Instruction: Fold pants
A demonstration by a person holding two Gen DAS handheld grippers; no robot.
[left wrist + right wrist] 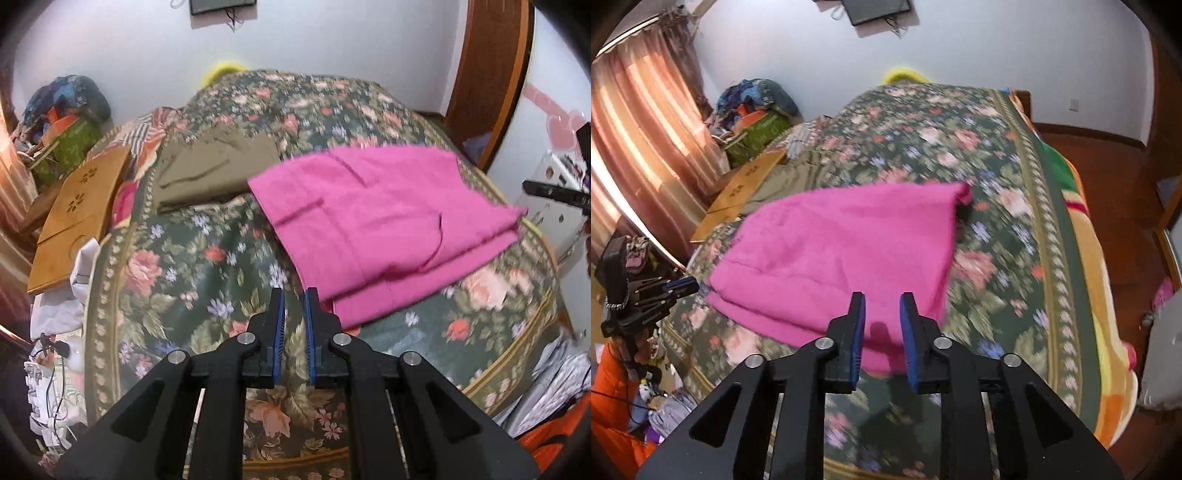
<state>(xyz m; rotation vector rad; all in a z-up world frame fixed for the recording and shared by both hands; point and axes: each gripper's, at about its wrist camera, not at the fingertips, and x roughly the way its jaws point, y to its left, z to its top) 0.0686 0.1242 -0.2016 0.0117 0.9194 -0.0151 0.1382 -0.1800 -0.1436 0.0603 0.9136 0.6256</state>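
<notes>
Lying folded: pink pants (384, 218) rest in layered halves on the floral bedspread (207, 280), edges stacked, surface mostly flat.
Pants, right view: same pink pants (842, 251), far corner lifted into a small peak.
Left gripper (294, 295): hovers just short of the pants' near edge, blue-padded jaws slightly parted, nothing between them.
Right gripper (882, 299): poised over the pants' near hem, jaws apart, empty.
Olive garment (214, 166): beyond the pants on the bedspread, partly tucked under their far edge.
Wooden board (81, 206): past the olive garment, at the bed's side.
Curtain (639, 155): farther out behind the board, lit pink-orange.
</notes>
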